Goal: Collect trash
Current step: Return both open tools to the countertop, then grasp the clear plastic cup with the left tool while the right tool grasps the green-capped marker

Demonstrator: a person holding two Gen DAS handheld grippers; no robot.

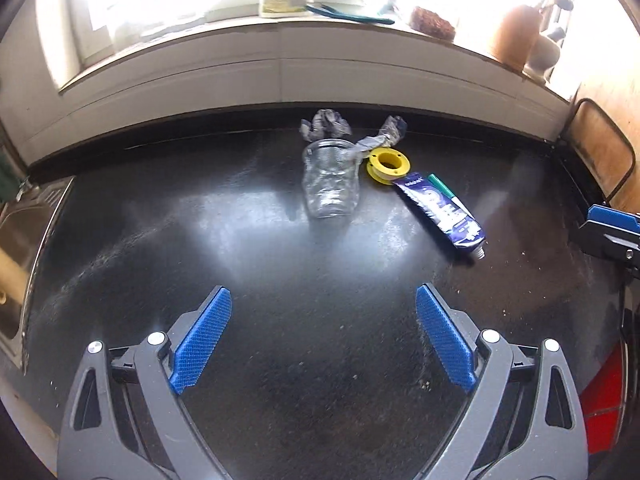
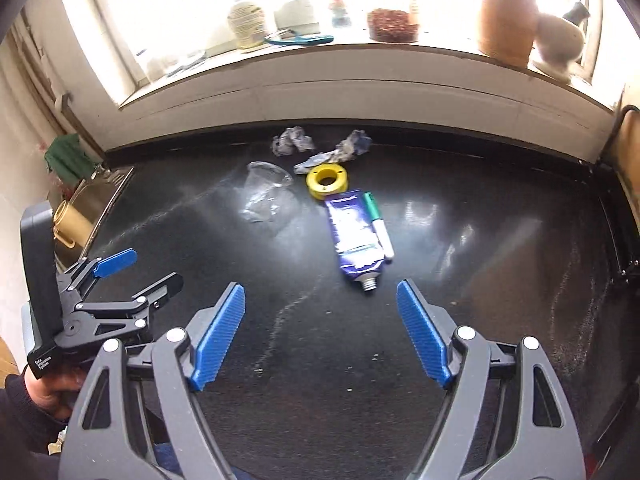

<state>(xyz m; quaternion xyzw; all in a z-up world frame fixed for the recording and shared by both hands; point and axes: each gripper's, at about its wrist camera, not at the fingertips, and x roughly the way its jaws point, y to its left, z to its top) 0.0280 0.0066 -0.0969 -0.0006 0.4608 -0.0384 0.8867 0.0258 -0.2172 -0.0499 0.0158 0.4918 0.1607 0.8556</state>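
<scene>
Trash (image 1: 439,208) on glossy black countertop (image 1: 280,280), cluttered bright windowsill (image 2: 360,52) behind

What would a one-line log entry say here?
left gripper: open, empty | right gripper: open, empty | clear cup, tube, marker, yellow spool: on counter

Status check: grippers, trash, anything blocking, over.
Left hand-held gripper and right hand-held gripper open, empty. Plastic cup, toothpaste tube, marker, tape spool on countertop. Path clear.
</scene>
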